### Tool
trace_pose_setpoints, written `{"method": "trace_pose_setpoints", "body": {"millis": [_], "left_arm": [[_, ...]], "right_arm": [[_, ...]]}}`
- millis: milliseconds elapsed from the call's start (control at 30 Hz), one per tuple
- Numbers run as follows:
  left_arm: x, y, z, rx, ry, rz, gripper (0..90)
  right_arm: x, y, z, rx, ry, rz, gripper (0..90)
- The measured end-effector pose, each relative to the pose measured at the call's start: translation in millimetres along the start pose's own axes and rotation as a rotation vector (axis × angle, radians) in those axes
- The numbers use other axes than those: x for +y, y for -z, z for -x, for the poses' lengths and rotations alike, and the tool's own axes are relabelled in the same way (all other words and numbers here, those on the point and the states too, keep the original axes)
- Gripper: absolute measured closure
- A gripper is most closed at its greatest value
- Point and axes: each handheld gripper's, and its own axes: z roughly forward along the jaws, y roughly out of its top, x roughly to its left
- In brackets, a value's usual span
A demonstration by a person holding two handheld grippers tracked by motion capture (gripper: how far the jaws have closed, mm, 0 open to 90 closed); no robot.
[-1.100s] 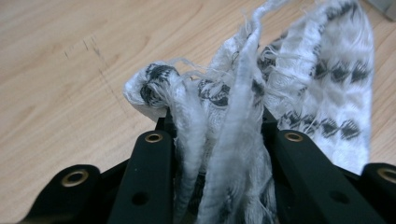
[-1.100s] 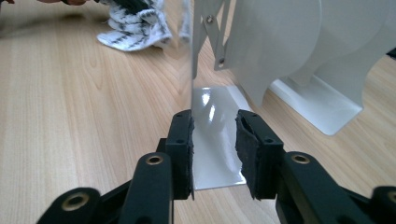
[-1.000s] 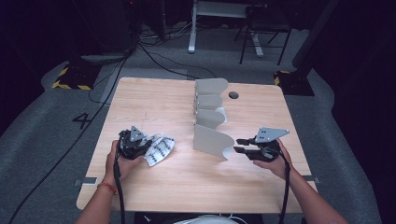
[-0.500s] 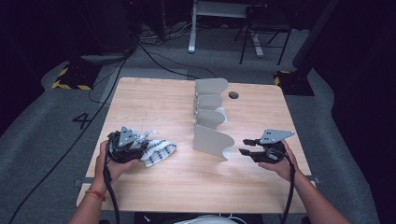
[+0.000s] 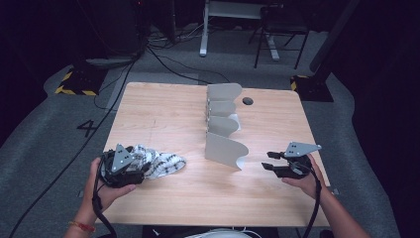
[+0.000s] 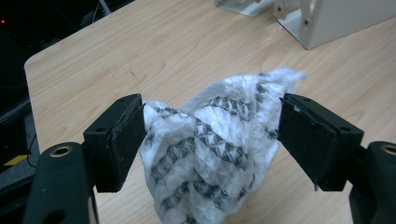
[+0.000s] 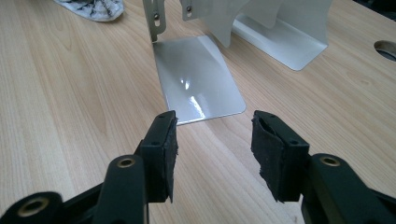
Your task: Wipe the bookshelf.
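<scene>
A white cloth with a dark pattern (image 5: 163,160) (image 6: 210,144) lies crumpled on the wooden table (image 5: 163,114) at the near left. My left gripper (image 5: 142,162) (image 6: 210,126) hovers over its left end; the jaws have just been opening. The cloth sits between them, loose, brushing one pad and well off the other. At the near right my right gripper (image 5: 268,161) (image 7: 212,130) has also just been opening, with nothing between its pads. It points at the grey metal divider rack (image 5: 225,148) (image 7: 198,79), a short way off. The cloth's corner (image 7: 93,9) lies beyond the rack.
The rack runs from the table's middle toward the far edge. A round cable hole (image 5: 247,101) (image 7: 386,49) lies at the far right. Beyond the table are cables (image 5: 168,64) on the grey floor and a chair (image 5: 277,29). Both hands are near the front edge.
My left gripper has drawn back to the left and risen, its jaws spreading and letting go of the cloth. The right gripper has shifted slightly right and opened wider.
</scene>
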Motion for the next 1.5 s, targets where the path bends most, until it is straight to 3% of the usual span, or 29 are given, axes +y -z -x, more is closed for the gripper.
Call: {"method": "trace_pose_setpoints", "body": {"millis": [300,400,500,567,633,733,933,1067,1167,1200,1267,1500], "left_arm": [[-22.5,6.4,6.2,-0.003,-0.026,-0.079,23.0],[-33.7,4.2,7.2,0.007,-0.042,-0.104,23.0],[-45.7,-1.1,7.0,-0.002,-0.044,-0.142,22.2],[-53.3,-4.0,4.3,-0.027,-0.033,-0.145,21.4],[-59.3,-6.9,2.7,-0.027,-0.031,-0.156,21.3],[-68.8,-13.6,-2.8,-0.04,0.0,-0.183,20.7],[-82.0,-25.5,-8.6,-0.057,0.041,-0.202,20.1],[-89.1,-33.6,-8.4,-0.083,0.099,-0.174,20.0],[-92.0,-32.6,-8.7,-0.096,0.109,-0.16,19.8],[-93.7,-33.0,-9.9,-0.106,0.114,-0.149,19.9],[-96.3,-35.5,-15.6,-0.145,0.158,-0.146,18.9],[-96.4,-35.5,-15.8,-0.141,0.161,-0.147,18.7]], "right_arm": [[-15.1,12.9,-0.8,-0.033,-0.014,0.0,47.6],[-24.6,16.9,1.5,-0.049,-0.031,-0.003,46.0],[-34.3,19.8,5.0,-0.062,-0.034,-0.013,44.4],[-42.0,21.8,8.6,-0.08,-0.034,-0.022,43.7],[-49.9,22.7,12.5,-0.078,-0.049,-0.026,41.7],[-63.1,22.1,15.8,-0.094,-0.045,-0.053,40.9],[-96.0,19.2,22.5,-0.103,-0.156,-0.064,34.5],[-106.0,18.6,22.2,-0.122,-0.194,-0.066,31.2],[-107.4,20.4,22.8,-0.127,-0.215,-0.036,30.4],[-107.6,18.7,23.7,-0.122,-0.226,-0.051,29.9],[-107.2,17.7,23.3,-0.119,-0.215,-0.059,29.2],[-106.3,16.3,20.4,-0.137,-0.186,-0.072,28.6]]}}
